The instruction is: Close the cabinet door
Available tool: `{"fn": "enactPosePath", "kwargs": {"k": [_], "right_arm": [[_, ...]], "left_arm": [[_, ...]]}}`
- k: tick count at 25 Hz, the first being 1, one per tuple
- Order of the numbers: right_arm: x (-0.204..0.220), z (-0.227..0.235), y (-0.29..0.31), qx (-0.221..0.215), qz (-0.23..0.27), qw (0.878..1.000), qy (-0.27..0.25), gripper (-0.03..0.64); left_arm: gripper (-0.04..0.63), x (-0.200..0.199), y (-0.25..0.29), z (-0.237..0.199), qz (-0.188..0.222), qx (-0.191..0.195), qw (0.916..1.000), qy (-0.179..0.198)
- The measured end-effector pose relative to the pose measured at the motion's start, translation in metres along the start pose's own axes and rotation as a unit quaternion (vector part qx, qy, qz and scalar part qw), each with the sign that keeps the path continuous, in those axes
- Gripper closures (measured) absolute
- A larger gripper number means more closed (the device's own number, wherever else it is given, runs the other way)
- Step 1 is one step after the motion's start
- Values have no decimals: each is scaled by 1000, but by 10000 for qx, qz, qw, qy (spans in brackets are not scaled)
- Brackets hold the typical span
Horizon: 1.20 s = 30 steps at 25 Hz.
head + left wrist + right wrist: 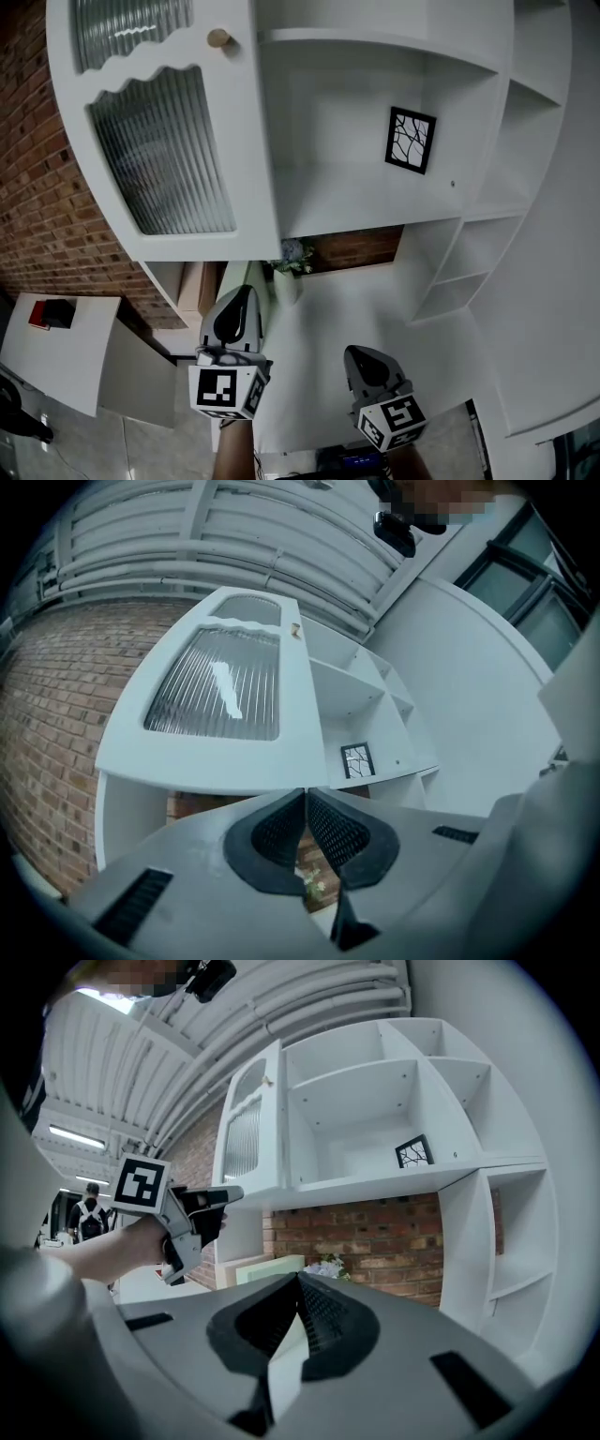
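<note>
Cabinet door [164, 155] open; framed picture [411, 140] inside

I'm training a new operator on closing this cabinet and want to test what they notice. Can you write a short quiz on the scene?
1. True or false: the door is already shut.
2. What single item stands on the shelf beside the door?
3. Fill in: the left claw has its jaws ____.

Key
1. False: it stands open.
2. A framed picture.
3. Together, with nothing between them.
</note>
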State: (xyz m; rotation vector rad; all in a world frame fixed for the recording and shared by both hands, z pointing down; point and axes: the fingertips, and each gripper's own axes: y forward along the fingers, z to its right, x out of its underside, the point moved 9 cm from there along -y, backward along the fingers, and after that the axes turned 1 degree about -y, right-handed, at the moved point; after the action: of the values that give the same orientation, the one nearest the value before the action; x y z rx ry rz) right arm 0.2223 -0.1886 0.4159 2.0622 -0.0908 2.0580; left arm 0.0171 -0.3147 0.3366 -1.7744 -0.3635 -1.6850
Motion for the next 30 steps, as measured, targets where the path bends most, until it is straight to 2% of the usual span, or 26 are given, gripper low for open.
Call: {"fn": "enactPosePath", "kwargs": {"k": [7,14,24,30], "right_arm": [[-3,-39,-14,-31,15,9997,-245,615],[-8,-63,-32,176,120,9993,-316,615],[-13,-85,-53,303,304,9983,-387,615],[-15,-83,-59,312,308,9983,-371,617]], "left_arm": [[575,7,-61,-2,-322,132,9984,-455],[574,9,-108,-8,-473,147,9947,-905],[575,1,-140,-5,-380,122,9955,-859],[574,0,-144,-1,-348,158,9944,-986]]}}
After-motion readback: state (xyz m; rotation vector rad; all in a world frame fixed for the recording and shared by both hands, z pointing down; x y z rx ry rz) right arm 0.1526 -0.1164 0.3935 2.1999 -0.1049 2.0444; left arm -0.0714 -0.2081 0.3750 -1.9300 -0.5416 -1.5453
